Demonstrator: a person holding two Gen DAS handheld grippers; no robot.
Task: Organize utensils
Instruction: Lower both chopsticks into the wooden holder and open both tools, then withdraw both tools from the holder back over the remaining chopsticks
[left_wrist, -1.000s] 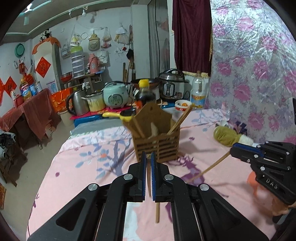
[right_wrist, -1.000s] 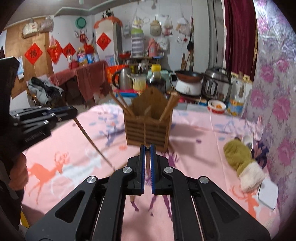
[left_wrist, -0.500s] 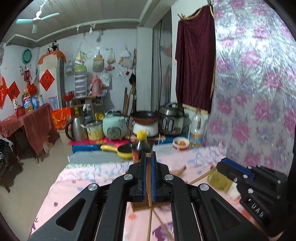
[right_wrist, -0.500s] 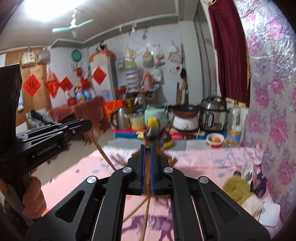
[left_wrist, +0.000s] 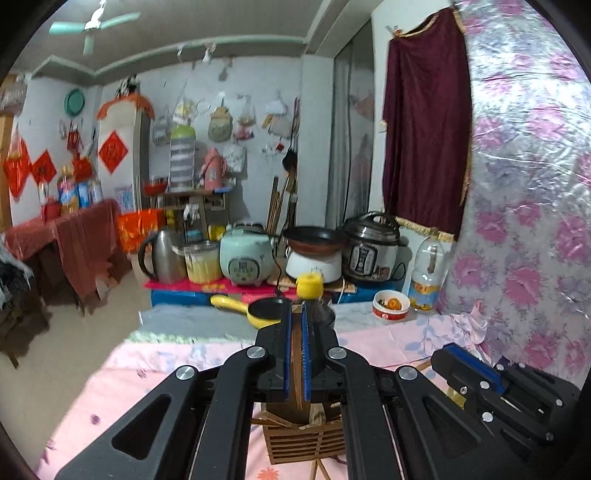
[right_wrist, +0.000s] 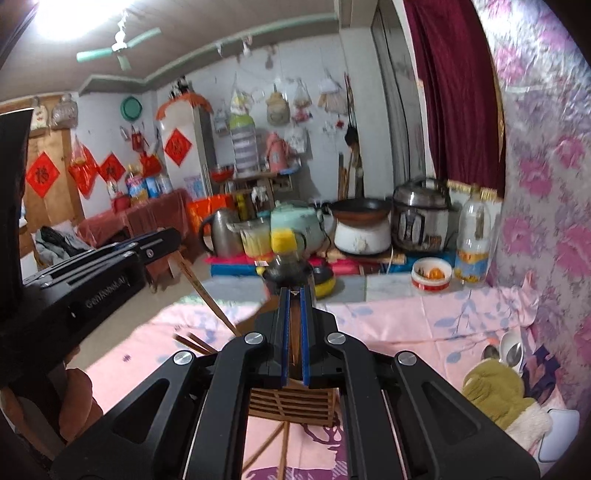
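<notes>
Carrying one chopstick each above the wooden holder (left_wrist: 303, 439): left gripper (left_wrist: 295, 354) and right gripper (right_wrist: 294, 332) clamped tight; next, lowering tips into a compartment.

1. Left gripper (left_wrist: 295, 354) is clamped on a chopstick (left_wrist: 295, 373).
2. Below it stands the wooden holder (left_wrist: 303, 441).
3. Right gripper (left_wrist: 465, 360) hovers alongside, over the pink cloth (left_wrist: 166, 369).
</notes>
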